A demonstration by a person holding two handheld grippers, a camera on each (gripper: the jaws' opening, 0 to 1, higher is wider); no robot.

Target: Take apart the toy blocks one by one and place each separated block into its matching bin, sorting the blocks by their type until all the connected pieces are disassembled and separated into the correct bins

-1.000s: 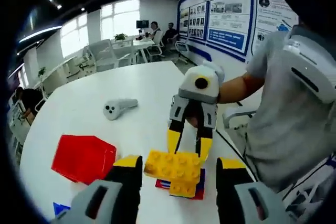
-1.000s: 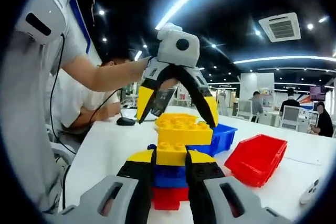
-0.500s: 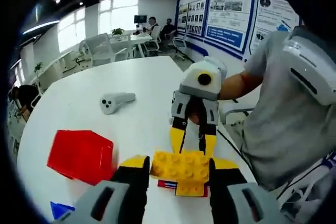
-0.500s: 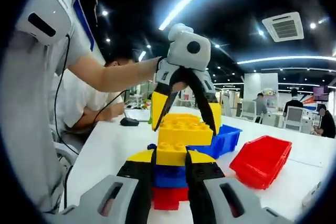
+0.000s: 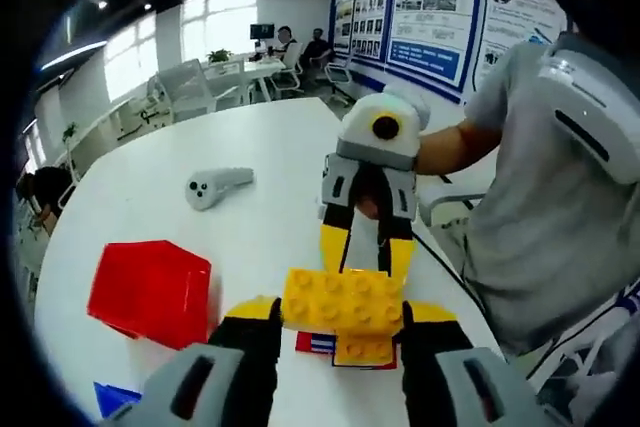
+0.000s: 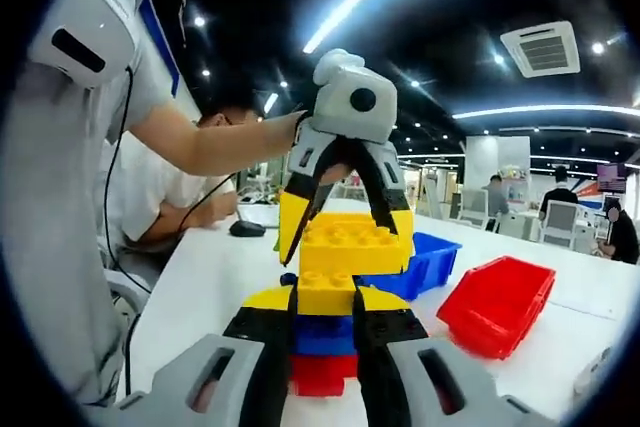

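Observation:
My left gripper (image 5: 343, 315) is shut on a wide yellow brick (image 5: 343, 299), one jaw at each end. In the right gripper view the left gripper (image 6: 348, 234) reaches down from above and holds that wide yellow brick (image 6: 352, 245) just over the stack. The right gripper (image 6: 325, 309) is shut on the stack: a small yellow brick (image 6: 325, 292) on a blue brick (image 6: 322, 337) on a red brick (image 6: 320, 375). In the left gripper view the right gripper (image 5: 367, 252) comes in from the far side. I cannot tell whether the wide brick still sits on the stack.
A red bin (image 5: 150, 292) and a blue corner (image 5: 113, 399) sit on the white table (image 5: 260, 147); a grey controller (image 5: 215, 185) lies farther back. In the right gripper view a blue bin (image 6: 432, 262) and the red bin (image 6: 495, 304) stand behind the stack. A person in grey stands at the table's edge.
The left gripper's jaws have closed in on the wide yellow brick, from wide apart to touching both its ends. The right gripper has kept its hold on the stack.

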